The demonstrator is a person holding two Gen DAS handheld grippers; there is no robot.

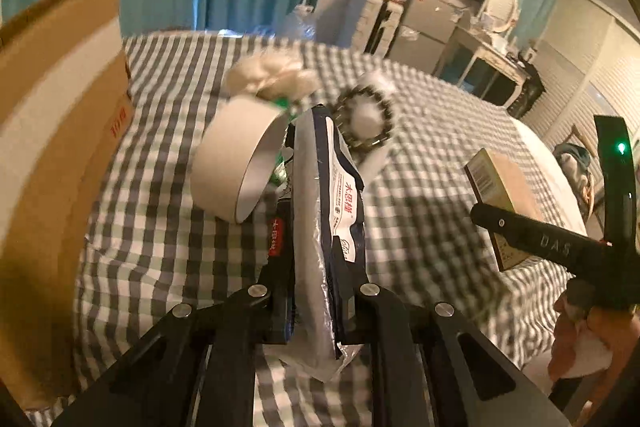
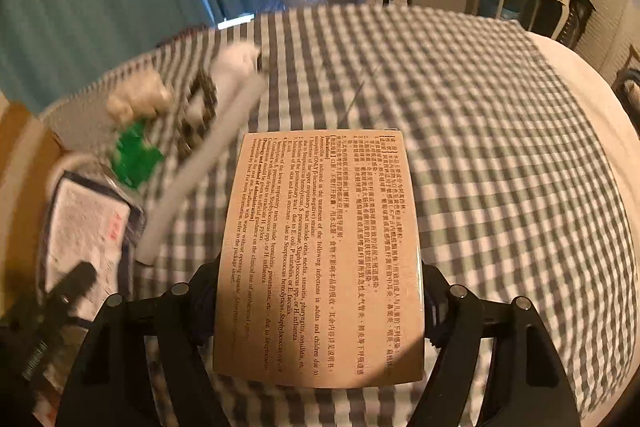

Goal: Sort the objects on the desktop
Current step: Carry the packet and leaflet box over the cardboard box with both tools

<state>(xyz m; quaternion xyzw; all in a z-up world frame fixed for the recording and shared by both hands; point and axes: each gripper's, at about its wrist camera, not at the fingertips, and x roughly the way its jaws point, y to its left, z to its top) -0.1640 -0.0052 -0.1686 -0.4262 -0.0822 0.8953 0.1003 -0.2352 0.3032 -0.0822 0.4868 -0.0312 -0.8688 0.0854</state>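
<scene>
Tongs, two: left tongs (image 1: 316, 211) nearly shut, pinching one tissue packet (image 1: 340, 195); right tongs (image 2: 320, 291) wide, clamping one medicine box (image 2: 320, 259).

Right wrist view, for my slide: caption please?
Right gripper holds a tan medicine box above the checked cloth.

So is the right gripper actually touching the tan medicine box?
Touching. In the right wrist view the right gripper has the tan medicine box wedged between its fingers, both box edges meeting the pads, lifted off the checked cloth.
</scene>
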